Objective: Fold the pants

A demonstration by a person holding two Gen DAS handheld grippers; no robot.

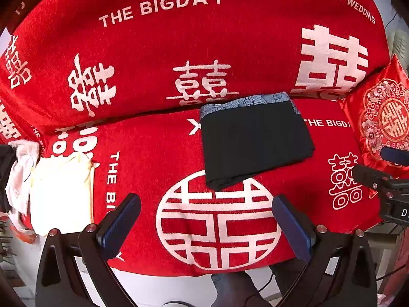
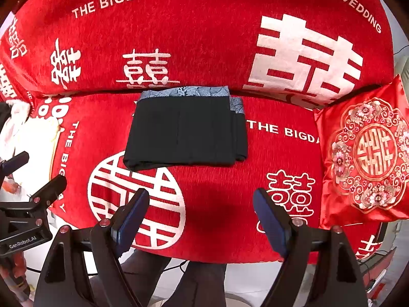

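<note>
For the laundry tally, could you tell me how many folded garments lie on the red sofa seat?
2: the folded black pants at mid-seat near the backrest, and a cream folded garment at the seat's left end. Crumpled white cloth beside it may hide more.

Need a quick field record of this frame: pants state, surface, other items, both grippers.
pants: dark pants, folded into a compact rectangle, blue patterned band along far edge
surface: red sofa cover with white print
right of pants: red embroidered cushion
left of pants: pale cloth pile
left gripper: open, empty, short of the pants
right gripper: open, empty, short of the pants
</note>
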